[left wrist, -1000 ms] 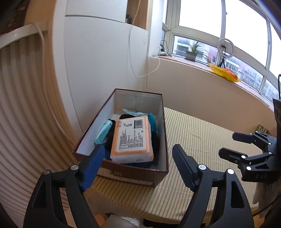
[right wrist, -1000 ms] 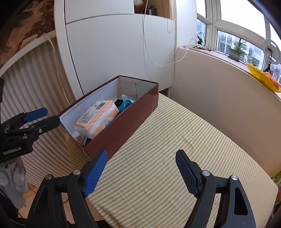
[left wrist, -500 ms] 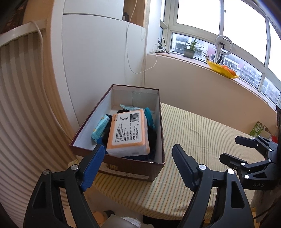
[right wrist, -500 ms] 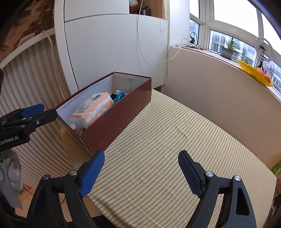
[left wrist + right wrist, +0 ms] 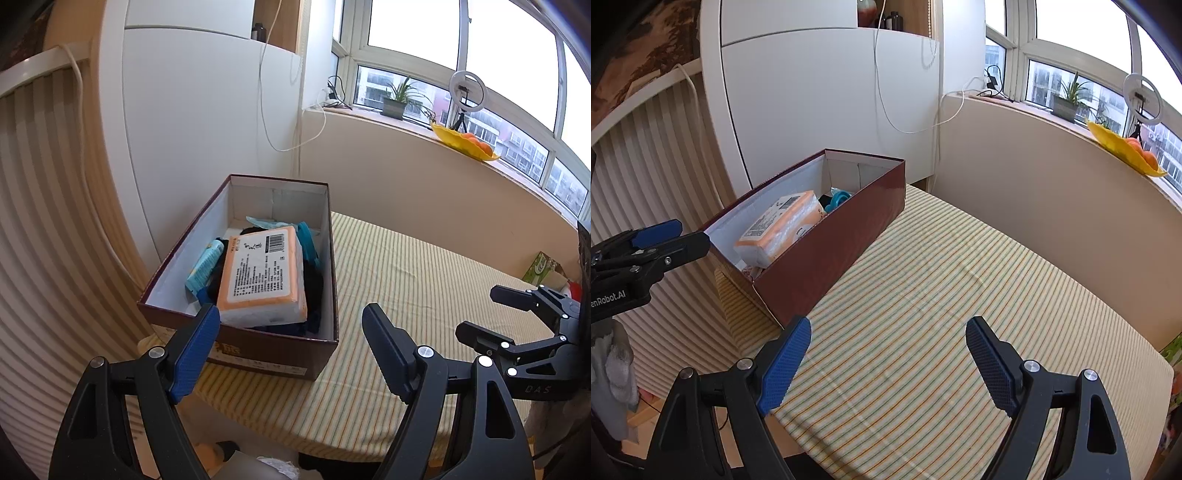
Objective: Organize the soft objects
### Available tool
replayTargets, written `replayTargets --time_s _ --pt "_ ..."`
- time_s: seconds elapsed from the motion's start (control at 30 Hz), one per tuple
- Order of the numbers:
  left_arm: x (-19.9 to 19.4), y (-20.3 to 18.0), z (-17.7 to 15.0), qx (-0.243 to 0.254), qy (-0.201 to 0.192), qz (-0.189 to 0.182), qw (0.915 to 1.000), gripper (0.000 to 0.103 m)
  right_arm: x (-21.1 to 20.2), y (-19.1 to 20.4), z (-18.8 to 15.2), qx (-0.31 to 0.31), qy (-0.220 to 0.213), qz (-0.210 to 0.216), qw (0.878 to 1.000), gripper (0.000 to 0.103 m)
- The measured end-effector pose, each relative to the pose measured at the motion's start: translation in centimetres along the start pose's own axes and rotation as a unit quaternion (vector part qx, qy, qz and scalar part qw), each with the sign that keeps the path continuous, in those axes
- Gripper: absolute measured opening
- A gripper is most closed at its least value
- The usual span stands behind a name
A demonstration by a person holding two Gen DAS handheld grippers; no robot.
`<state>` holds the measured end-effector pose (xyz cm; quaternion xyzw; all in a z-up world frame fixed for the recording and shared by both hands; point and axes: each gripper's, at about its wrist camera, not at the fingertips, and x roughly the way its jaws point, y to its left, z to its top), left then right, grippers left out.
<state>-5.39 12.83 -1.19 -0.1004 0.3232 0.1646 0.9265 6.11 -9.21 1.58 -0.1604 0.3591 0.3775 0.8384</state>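
Both views are drawing back slightly from the cardboard box [image 5: 258, 354] on the striped counter [image 5: 942, 280]. Inside it, an orange tissue pack [image 5: 264, 273] is lying atop dark fabric. Left gripper [image 5: 291, 347] and right gripper [image 5: 886, 362] are hanging released, empty. Glossy plastic wrap risks slipping if pinched.

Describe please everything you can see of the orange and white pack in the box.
The pack is a soft, rectangular bundle in clear wrap, probably tissues, with orange edges, a white printed label and a barcode near one corner. It lies tilted on top of dark cloth and blue packets inside the open brown box. No gripper touches it.
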Motion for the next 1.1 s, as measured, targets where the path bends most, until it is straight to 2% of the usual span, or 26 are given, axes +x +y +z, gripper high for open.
replayTargets --time_s 1.1 --pt "-0.2 -1.2 -0.6 0.014 -0.001 -0.005 0.9999 0.080 0.2 -0.5 -1.1 0.011 0.010 0.000 1.000 0.083"
